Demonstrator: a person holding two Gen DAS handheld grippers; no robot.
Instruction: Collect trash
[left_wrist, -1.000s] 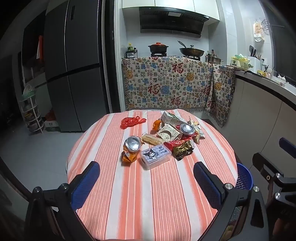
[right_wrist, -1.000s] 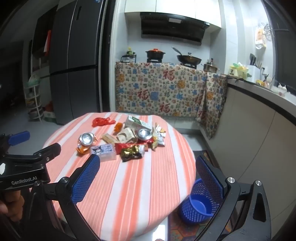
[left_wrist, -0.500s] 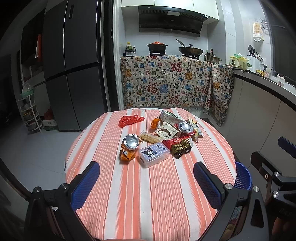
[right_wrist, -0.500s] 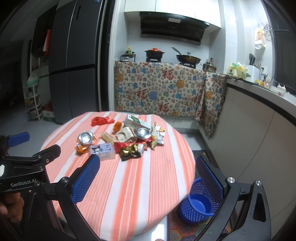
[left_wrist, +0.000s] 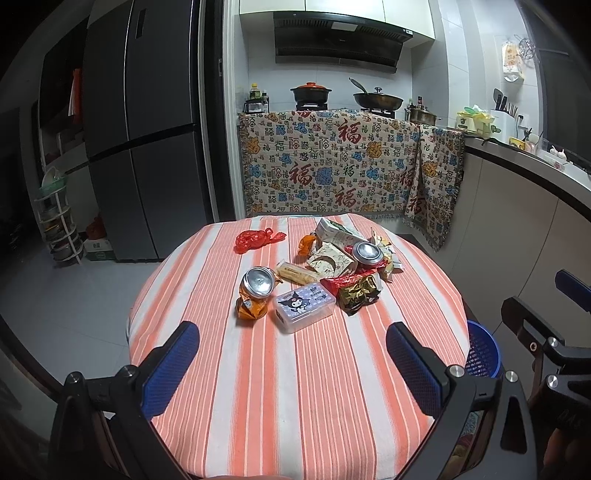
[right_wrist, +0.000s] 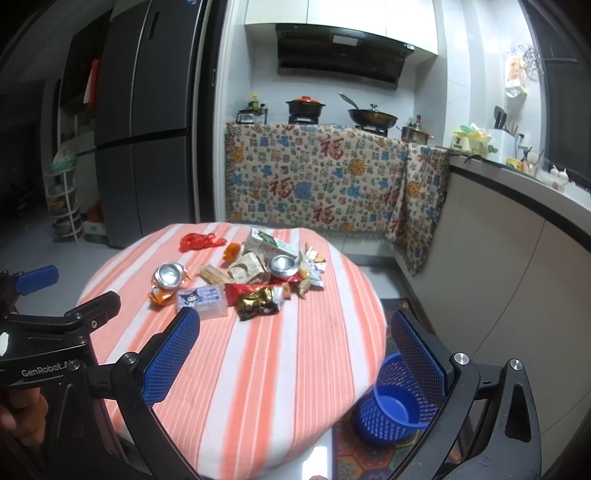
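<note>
Both grippers hovered over the striped table, fingers wide, empty.
Left view: left gripper (left_wrist: 288, 363) faced the trash pile (left_wrist: 317, 273) mid-table (left_wrist: 258, 387). Right view: right gripper (right_wrist: 295, 354) near the table edge, blue bin (right_wrist: 391, 402) on the floor beside it.

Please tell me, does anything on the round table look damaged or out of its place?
Yes. The orange can near the pile's left edge is crushed and crumpled. A red plastic bag lies apart from the other trash, toward the far side.

Both the left gripper (left_wrist: 291, 363) and right gripper (right_wrist: 295, 350) are showing black frames, silver screws and blue textured pads (right_wrist: 171, 354); white "GenRobot.AI" lettering is marking the left.
</note>
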